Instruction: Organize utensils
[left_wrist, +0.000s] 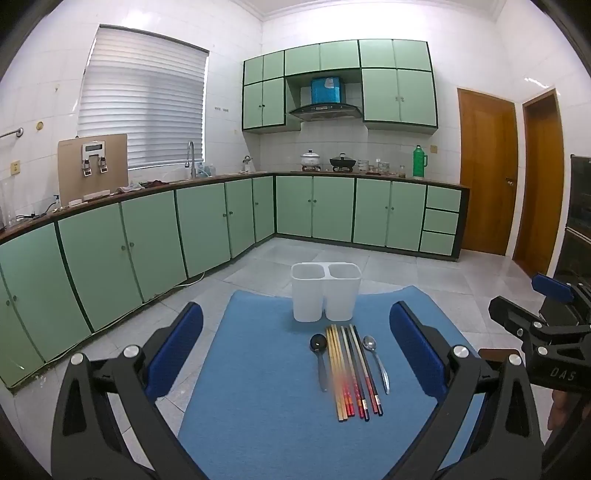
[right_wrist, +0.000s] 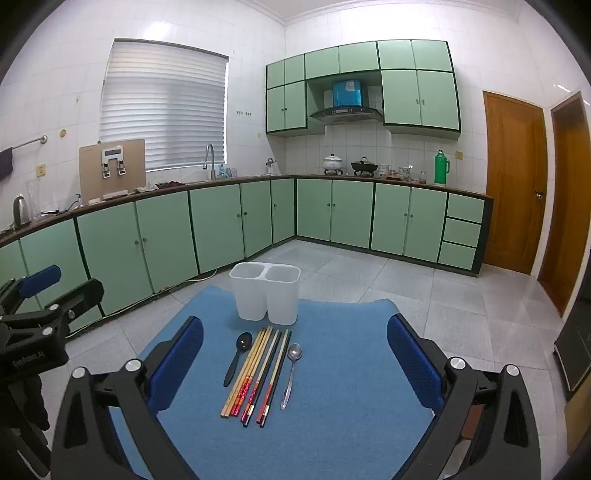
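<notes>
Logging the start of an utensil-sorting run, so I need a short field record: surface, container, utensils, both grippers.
surface: blue felt mat
container: white plastic two-compartment holder, upright at the mat's far edge, nothing visible inside
utensils: black spoon, bundle of chopsticks, silver metal spoon, lying side by side in front of the holder
left gripper: open, holding nothing
right gripper: open, holding nothing
progress: no utensil sorted yet
</notes>
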